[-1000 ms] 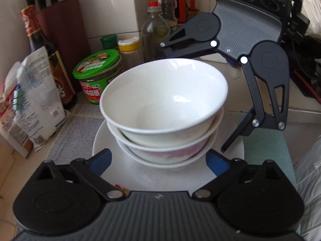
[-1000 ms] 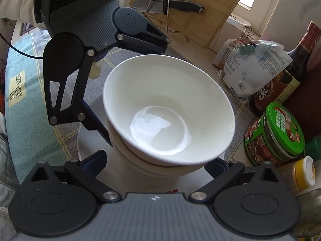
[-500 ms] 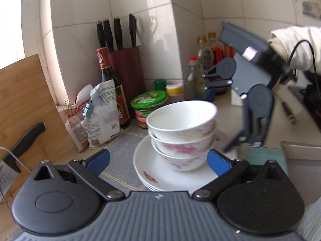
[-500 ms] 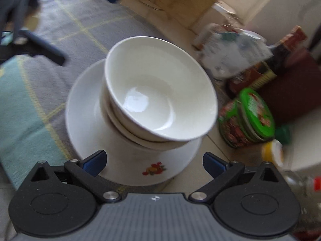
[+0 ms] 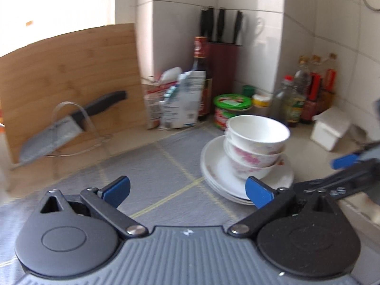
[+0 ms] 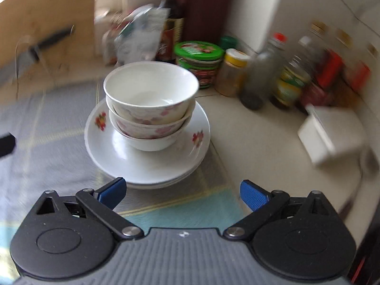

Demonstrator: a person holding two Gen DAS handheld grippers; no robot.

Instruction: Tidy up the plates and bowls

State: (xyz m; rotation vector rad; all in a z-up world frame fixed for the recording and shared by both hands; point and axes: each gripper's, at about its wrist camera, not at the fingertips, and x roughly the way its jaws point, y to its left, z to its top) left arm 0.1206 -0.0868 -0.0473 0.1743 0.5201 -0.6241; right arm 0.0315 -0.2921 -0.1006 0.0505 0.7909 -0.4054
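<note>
while bowls [image 6: 149,104] crowd plates [image 6: 147,156], mat [image 5: 152,166] lies bare leftward.

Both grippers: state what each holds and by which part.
Nothing is held. The left gripper and the right gripper stand open and empty, short of the bowls.

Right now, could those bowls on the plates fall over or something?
Maybe. The three bowls do not sit square; in the left view the stack leans a bit, so a bump might topple it. The plates sit half on the cloth, half on bare counter, so they may rock. Both claws, left and right, are open and empty but close by, so a careless swing could clip the stack.
</note>
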